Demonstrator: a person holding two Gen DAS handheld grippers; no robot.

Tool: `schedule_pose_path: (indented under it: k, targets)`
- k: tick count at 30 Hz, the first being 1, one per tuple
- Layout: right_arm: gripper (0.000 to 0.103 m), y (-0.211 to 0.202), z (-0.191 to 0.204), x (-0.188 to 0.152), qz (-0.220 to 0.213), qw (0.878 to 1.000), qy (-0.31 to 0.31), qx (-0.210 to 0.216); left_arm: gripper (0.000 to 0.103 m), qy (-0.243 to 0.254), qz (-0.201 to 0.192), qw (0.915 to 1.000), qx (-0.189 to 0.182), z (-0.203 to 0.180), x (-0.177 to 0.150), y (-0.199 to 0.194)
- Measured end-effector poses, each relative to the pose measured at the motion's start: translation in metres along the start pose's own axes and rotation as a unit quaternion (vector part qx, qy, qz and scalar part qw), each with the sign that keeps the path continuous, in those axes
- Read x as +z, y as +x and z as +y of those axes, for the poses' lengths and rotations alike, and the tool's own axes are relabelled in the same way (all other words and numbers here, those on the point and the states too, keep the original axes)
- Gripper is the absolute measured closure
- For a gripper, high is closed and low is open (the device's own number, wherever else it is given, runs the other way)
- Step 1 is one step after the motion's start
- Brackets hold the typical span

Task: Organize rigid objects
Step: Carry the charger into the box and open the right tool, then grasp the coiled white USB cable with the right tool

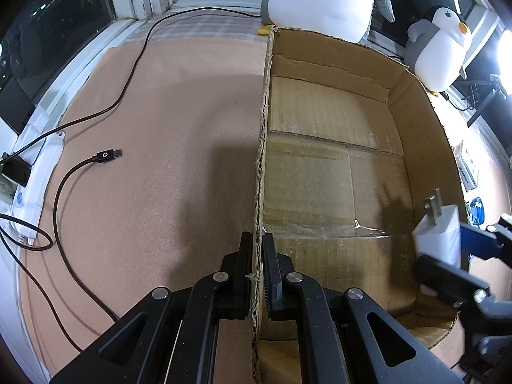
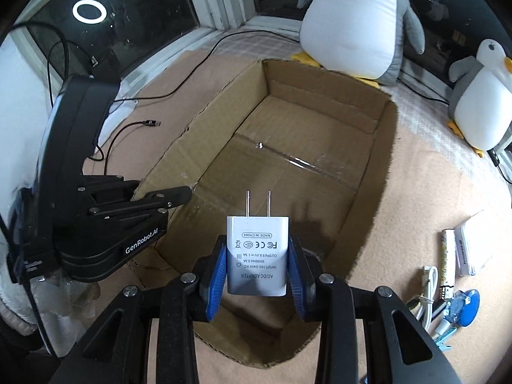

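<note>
An open cardboard box (image 2: 377, 172) lies on the tan mat; its floor holds nothing. My left gripper (image 1: 256, 243) is shut on the box's left wall (image 1: 262, 134), one finger on each side of the torn edge. In the right wrist view this left gripper (image 2: 172, 195) shows at the box's near-left corner. My right gripper (image 2: 257, 249) is shut on a white AC adapter (image 2: 257, 252), prongs pointing away, held over the box's near end. The left wrist view shows the same adapter (image 1: 438, 236) above the box's right wall, in the right gripper (image 1: 448, 249).
Two plush penguins (image 2: 355, 22) (image 2: 480, 102) sit behind the box. A black cable (image 1: 105, 156) and a white power strip (image 1: 38, 172) lie on the mat at left. Small items lie right of the box: a white case (image 2: 473, 246), white cable (image 2: 428, 291), blue piece (image 2: 464, 307).
</note>
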State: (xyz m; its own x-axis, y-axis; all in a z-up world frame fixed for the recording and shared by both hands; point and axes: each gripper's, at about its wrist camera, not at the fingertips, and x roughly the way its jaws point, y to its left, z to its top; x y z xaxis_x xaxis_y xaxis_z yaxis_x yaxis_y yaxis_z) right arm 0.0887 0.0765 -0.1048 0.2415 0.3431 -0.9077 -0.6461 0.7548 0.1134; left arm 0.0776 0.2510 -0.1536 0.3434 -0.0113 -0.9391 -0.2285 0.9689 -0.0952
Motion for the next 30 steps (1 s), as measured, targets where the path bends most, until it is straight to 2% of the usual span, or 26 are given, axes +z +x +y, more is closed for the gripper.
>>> schedule_pose_path:
  k: [10,12,16,19,24,30]
  targets:
    - [0.071,0.009,0.003,-0.001,0.0,1.0,-0.006,0.001,0.097,-0.003,0.0,1.0,0.0,0.0,0.001,0.0]
    - [0.068,0.008,0.004,-0.001,-0.004,1.0,-0.009,0.003,0.097,-0.003,0.0,1.0,0.0,0.0,0.002,0.001]
    - [0.052,0.001,0.006,0.0,-0.016,1.0,-0.01,0.005,0.097,-0.003,0.0,1.0,0.0,0.0,0.003,0.001]
    - [0.051,-0.006,0.003,0.0,-0.021,1.0,-0.004,0.012,0.097,-0.003,0.0,1.0,0.0,0.001,0.002,0.001]
    - [0.051,-0.035,-0.021,-0.008,-0.042,0.998,0.033,0.037,0.097,-0.004,-0.002,1.0,-0.001,0.001,0.002,0.001]
    - [0.051,-0.067,-0.075,-0.031,-0.054,0.996,0.076,0.011,0.097,-0.004,-0.002,1.0,-0.001,0.001,0.001,0.001]
